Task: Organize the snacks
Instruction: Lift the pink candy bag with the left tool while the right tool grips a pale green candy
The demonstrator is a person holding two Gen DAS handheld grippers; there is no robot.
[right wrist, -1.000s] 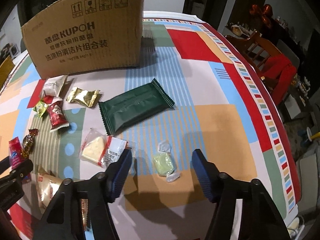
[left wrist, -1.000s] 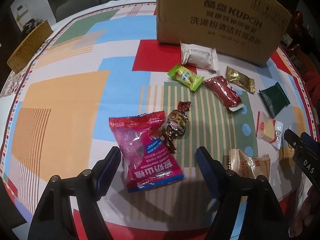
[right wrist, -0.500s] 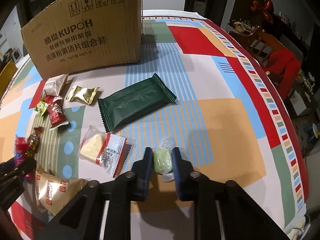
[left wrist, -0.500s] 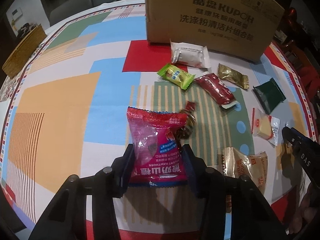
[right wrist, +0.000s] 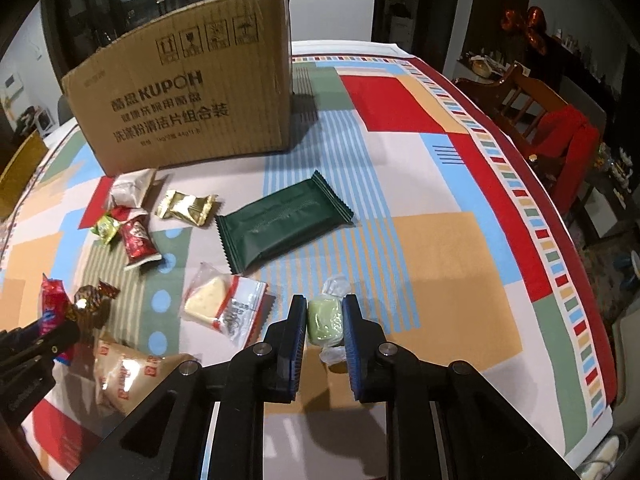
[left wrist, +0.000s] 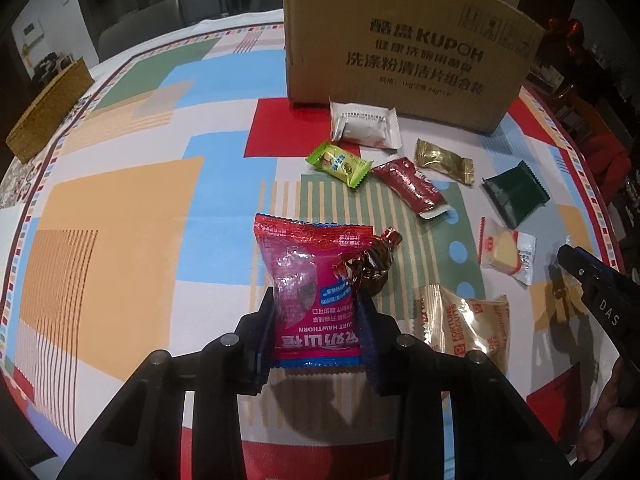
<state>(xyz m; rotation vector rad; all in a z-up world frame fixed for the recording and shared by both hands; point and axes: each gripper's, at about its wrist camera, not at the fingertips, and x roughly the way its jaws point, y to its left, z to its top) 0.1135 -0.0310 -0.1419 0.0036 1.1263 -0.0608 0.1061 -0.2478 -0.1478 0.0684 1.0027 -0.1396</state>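
Observation:
My left gripper (left wrist: pixel 316 312) is shut on a pink-red hawthorn snack packet (left wrist: pixel 312 280) and holds it above the table. A brown foil candy (left wrist: pixel 372 264) hangs against the packet's right edge. My right gripper (right wrist: pixel 324 320) is shut on a pale green wrapped candy (right wrist: pixel 325 321) and holds it above the table. A brown cardboard box (left wrist: pixel 404 40) stands at the far side; it also shows in the right wrist view (right wrist: pixel 184 112). Other snacks lie loose on the patterned tablecloth (left wrist: pixel 120 200).
On the table lie a white packet (left wrist: pixel 364 124), a green candy (left wrist: pixel 340 162), a dark red packet (left wrist: pixel 412 188), a gold candy (left wrist: pixel 444 160), a dark green bar (right wrist: pixel 284 224), a cheese wedge packet (right wrist: pixel 224 304) and a fortune biscuit packet (left wrist: pixel 464 324). A wicker tray (left wrist: pixel 48 108) sits far left. A wooden chair (right wrist: pixel 536 108) stands right.
Both grippers closed from open: the left on the hawthorn packet, the right on the green candy. Both have lifted their snacks off the table, with the brown foil candy rising beside the packet.

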